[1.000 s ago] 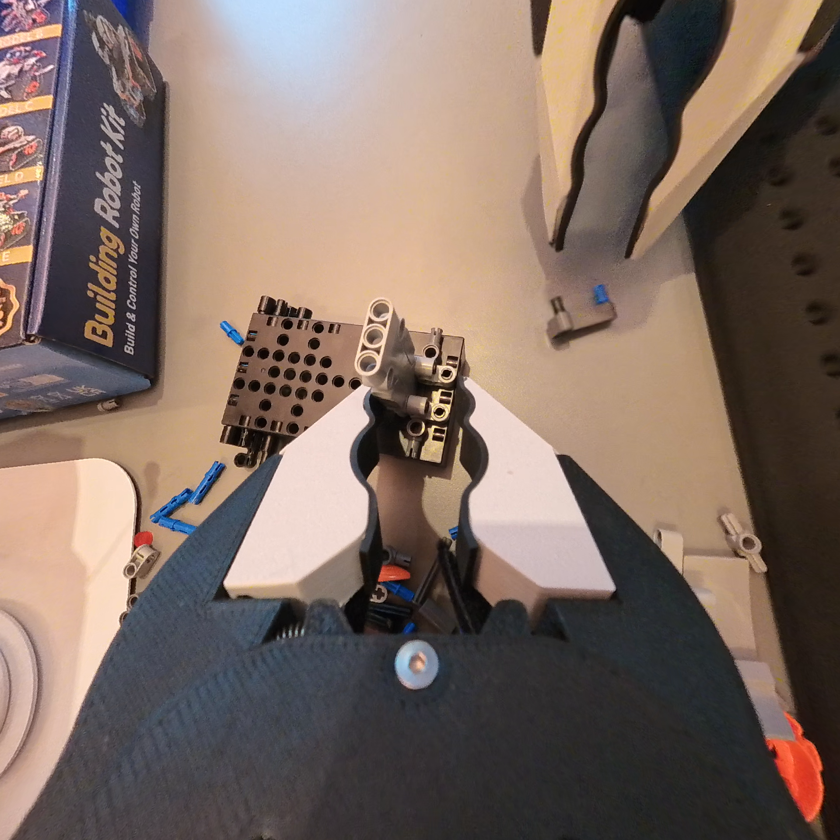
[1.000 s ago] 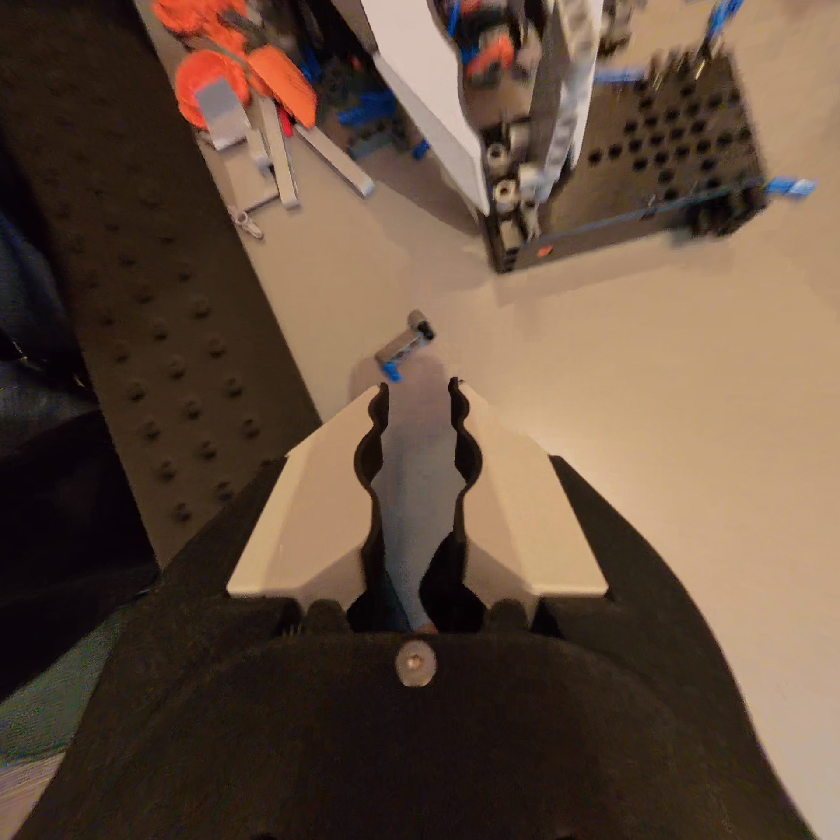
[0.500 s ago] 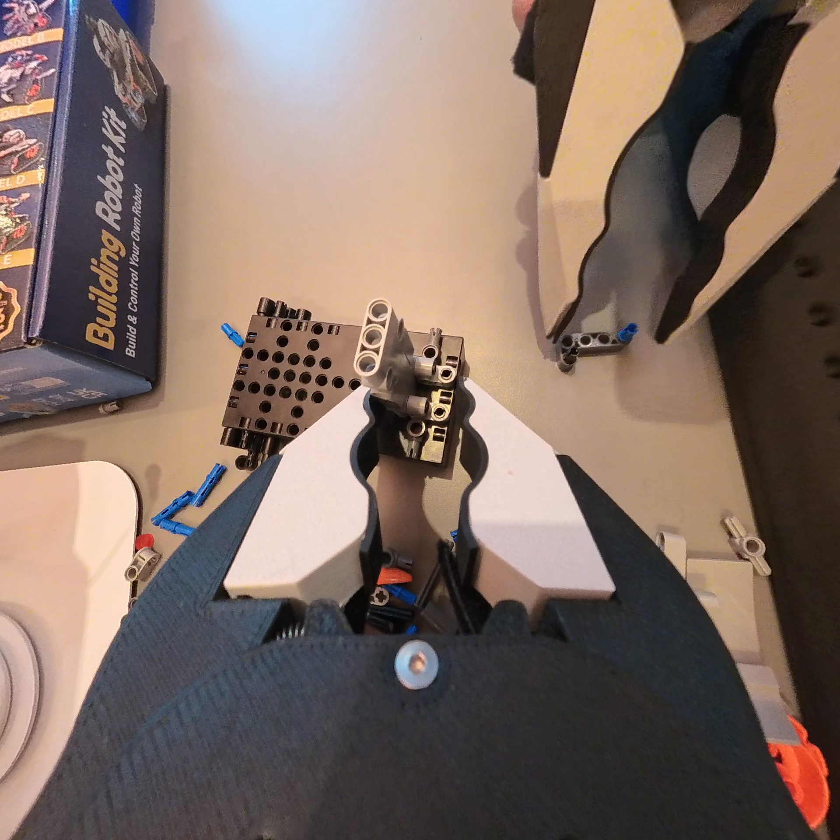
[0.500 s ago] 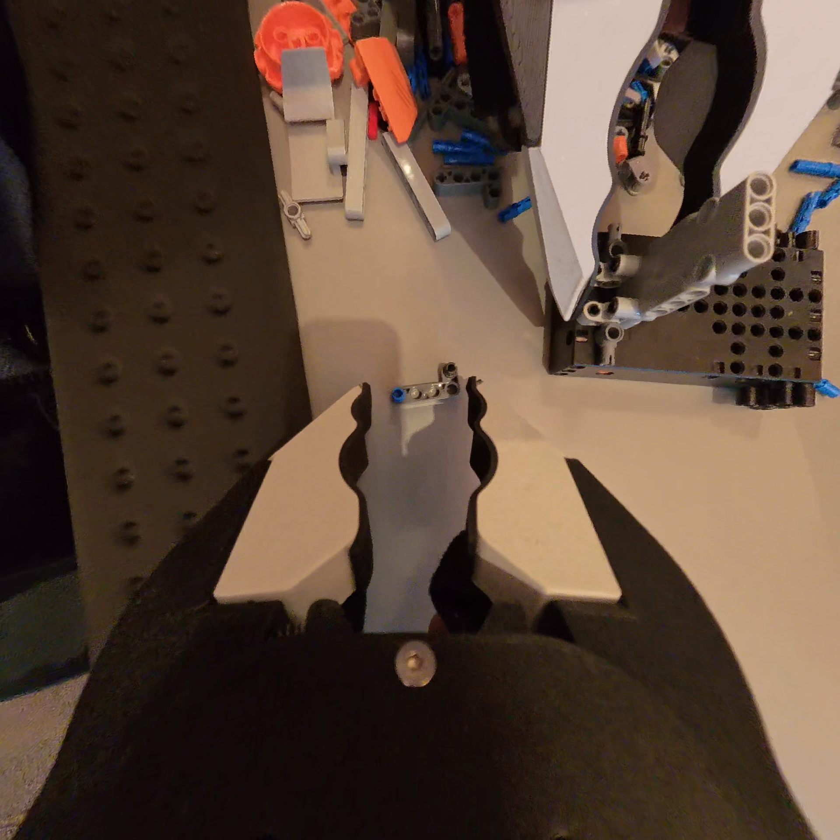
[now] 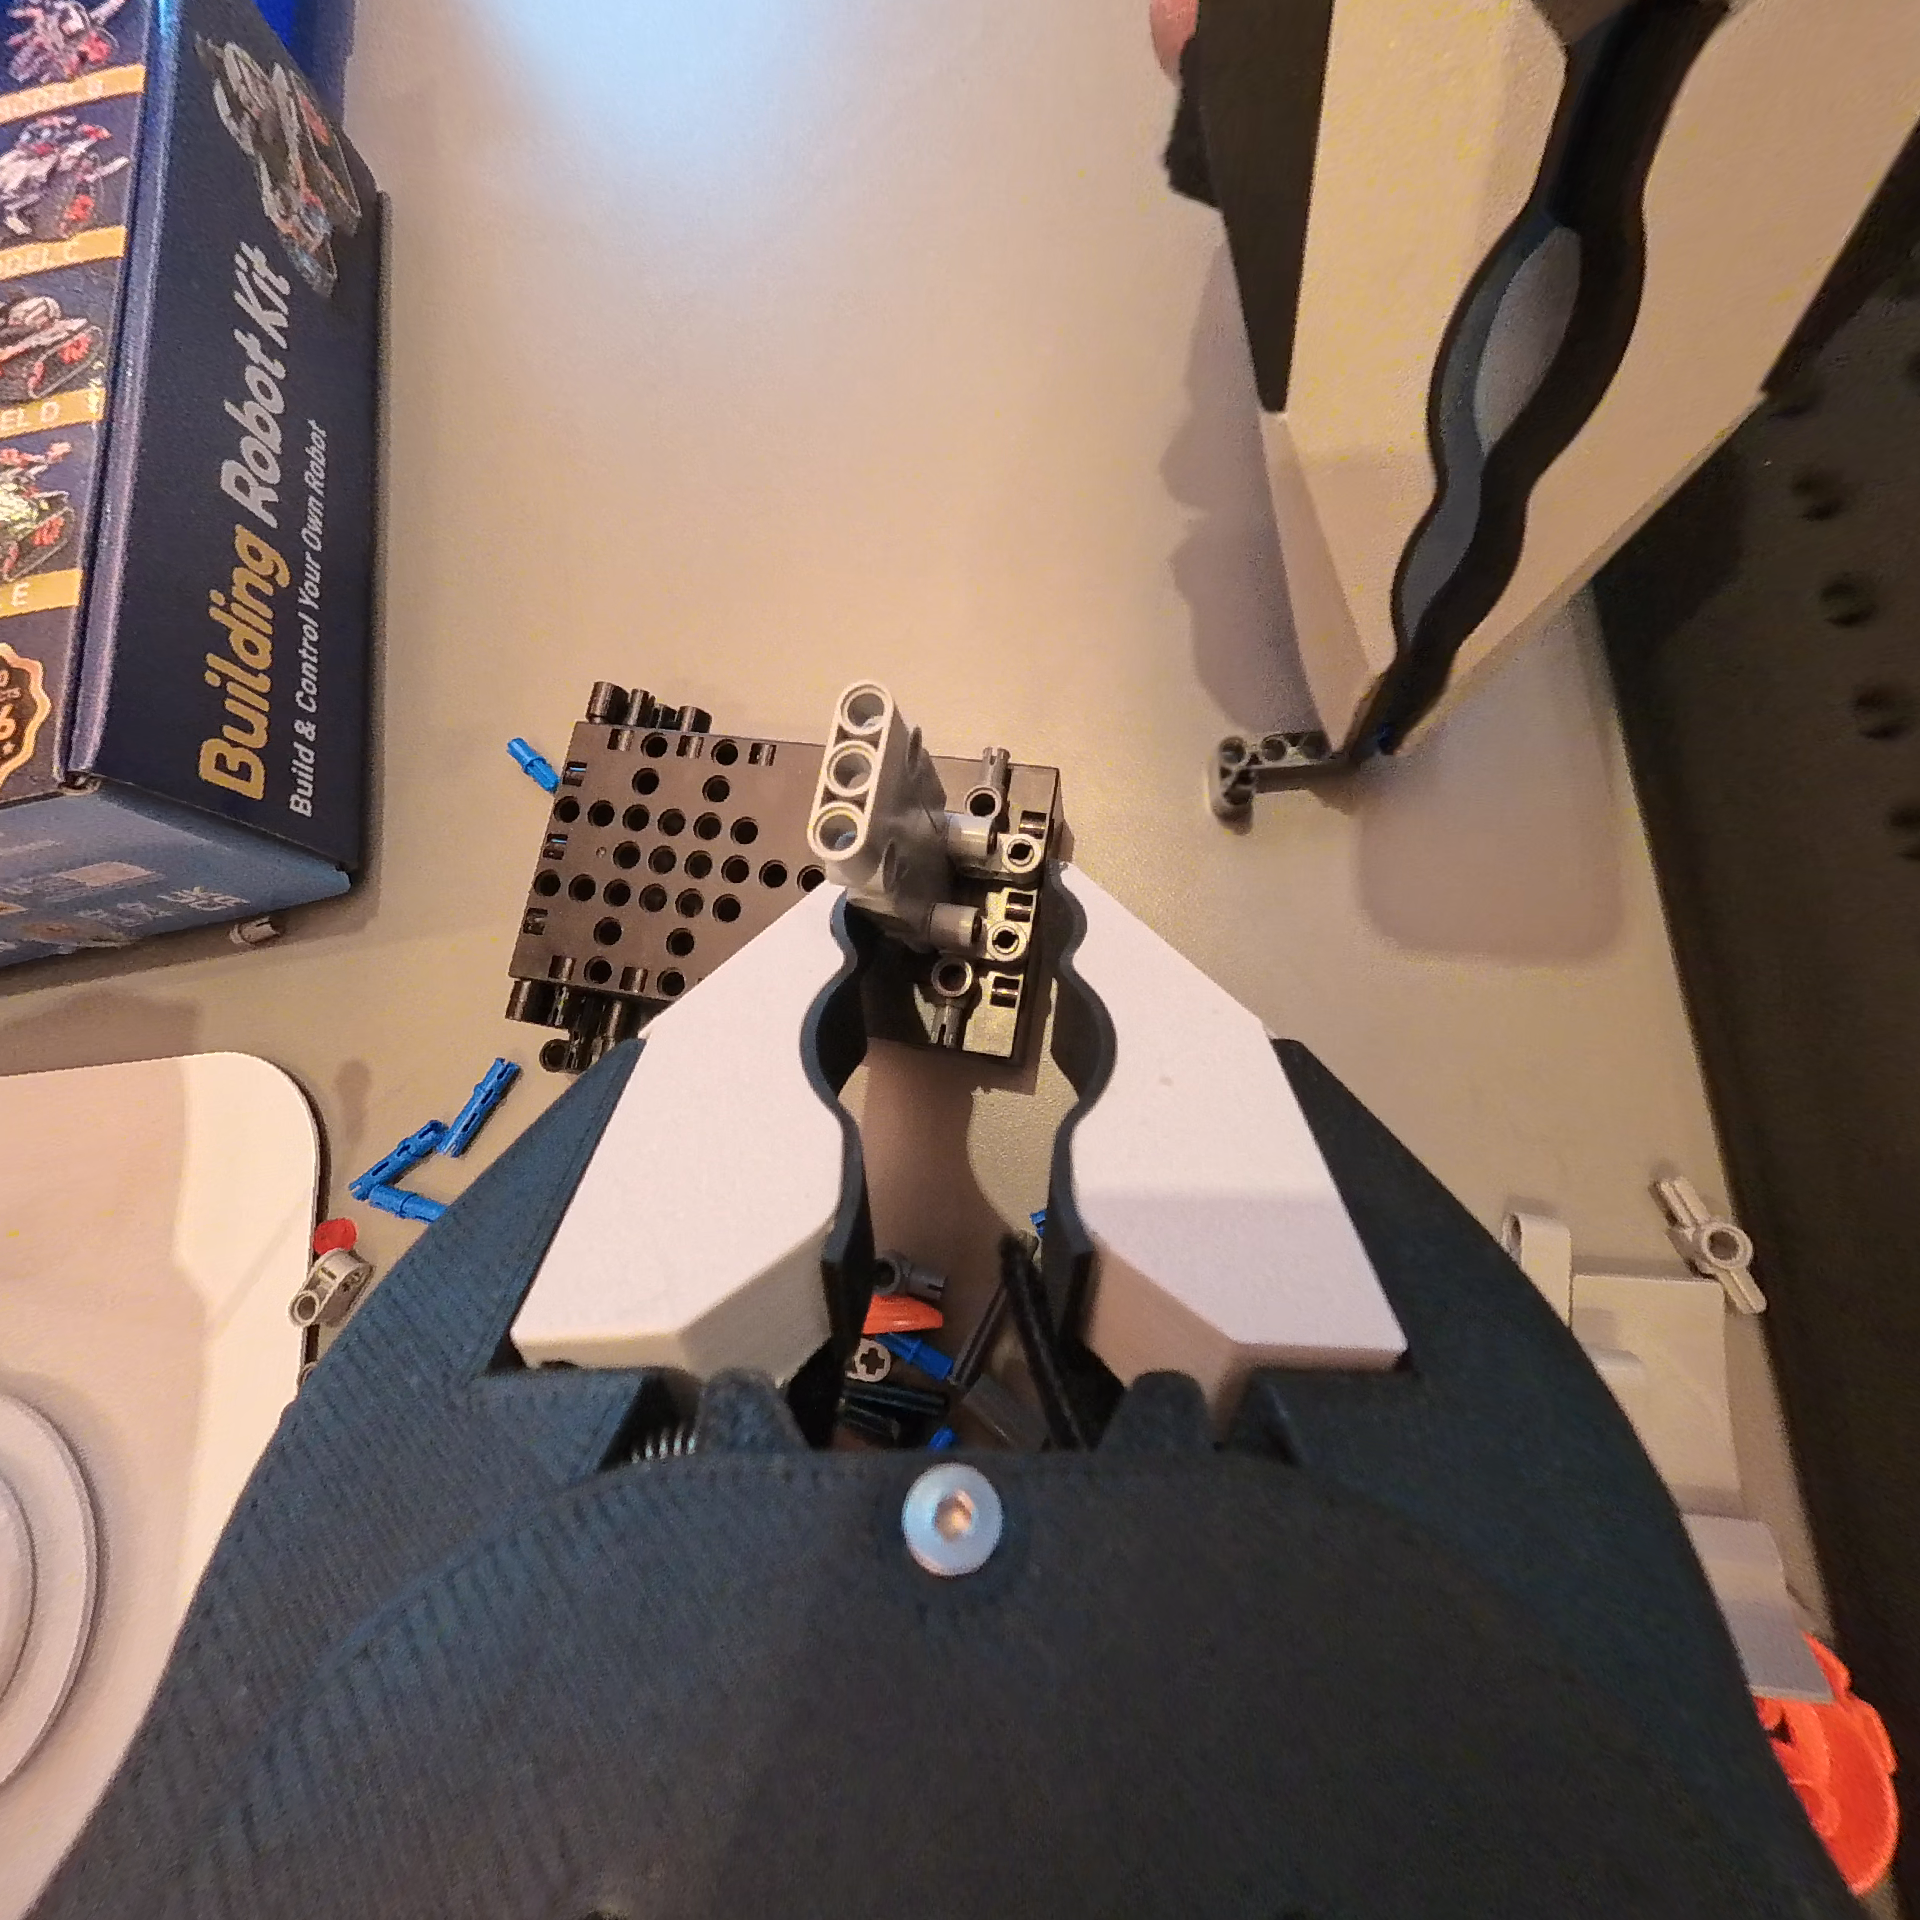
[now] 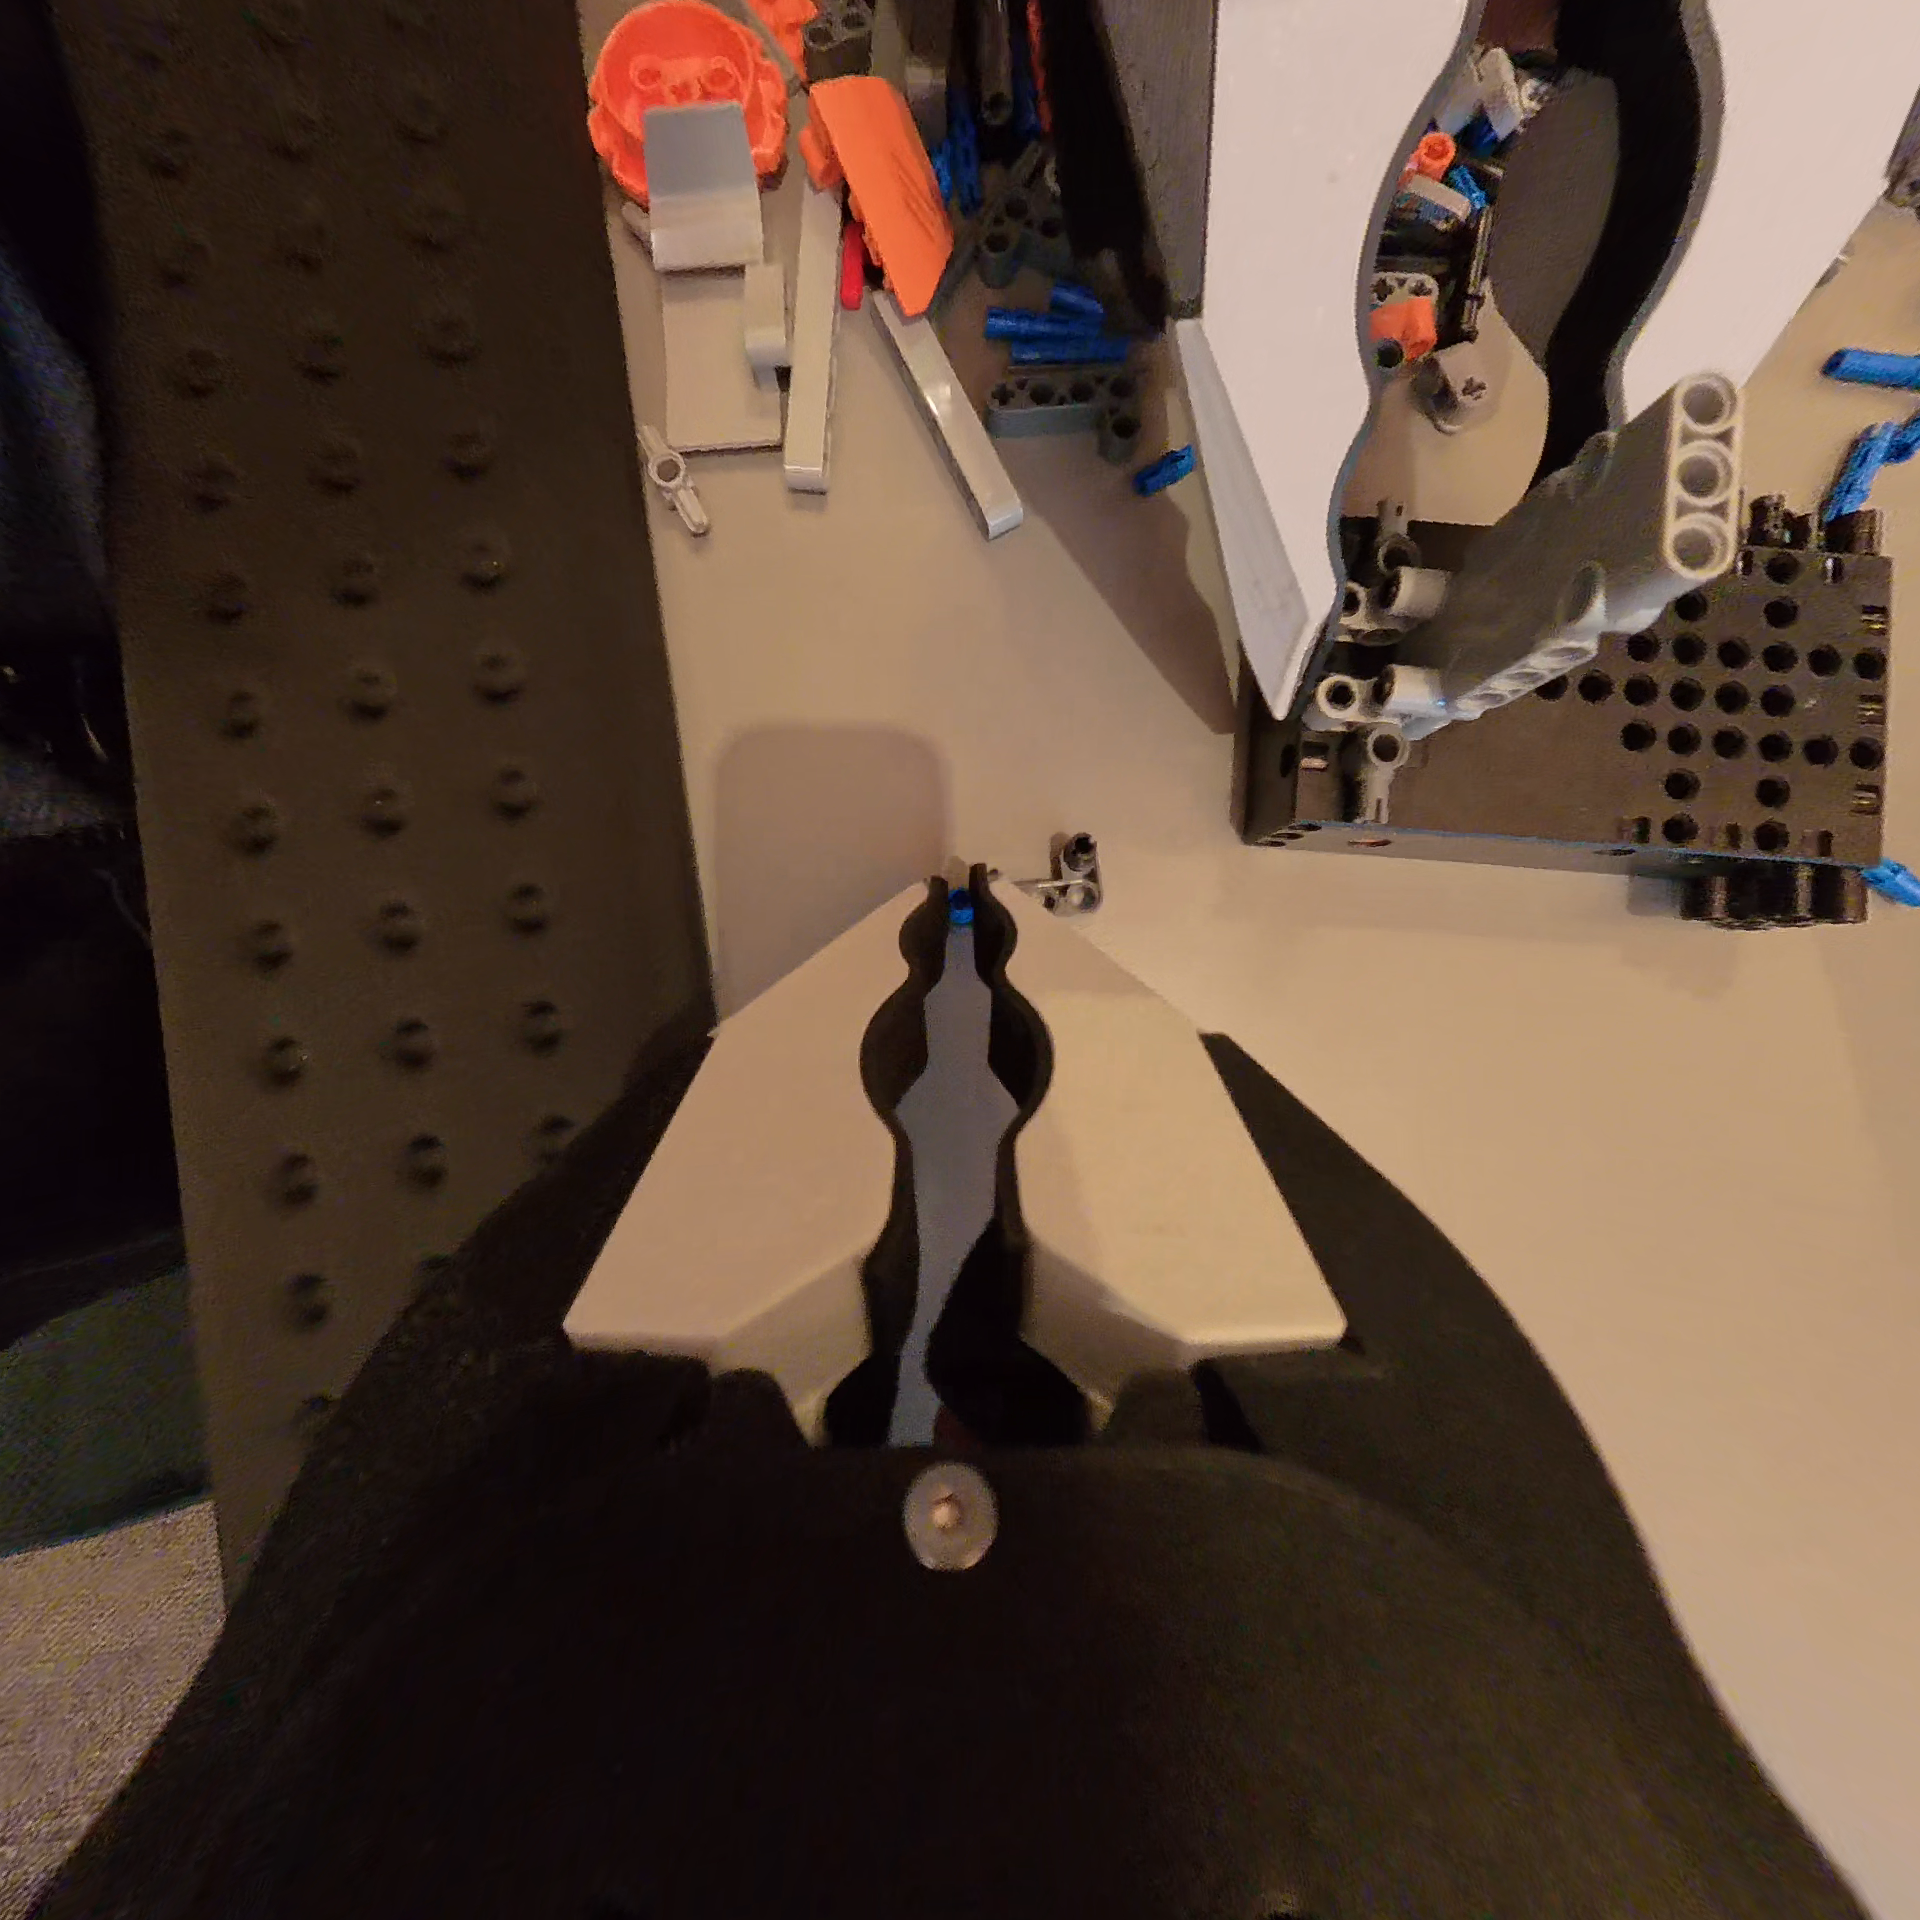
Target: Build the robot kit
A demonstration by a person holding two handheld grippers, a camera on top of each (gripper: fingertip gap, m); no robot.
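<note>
Your right gripper [image 6: 959, 902] has its jaws pinched onto the blue-pinned end of a small grey L-shaped beam [image 6: 1070, 883] lying on the beige table [image 6: 1455, 1143], its far end sticking out toward 3 o'clock. Your left gripper [image 5: 951, 914] has its jaws pressed against the sides of the black perforated block [image 5: 665, 862], seemingly to steady it, with the grey motor piece [image 5: 883, 810] rising at 12 o'clock. Loose blue pins [image 5: 436, 1143] lie at 8 o'clock and a dark blue box [image 5: 208, 499] at 10 o'clock.

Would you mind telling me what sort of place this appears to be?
Probably a hobby or workshop table for building a toy robot: a boxed building kit, a black perforated base block with grey parts fitted, and loose orange, grey and blue construction pieces on the tabletop.
</note>
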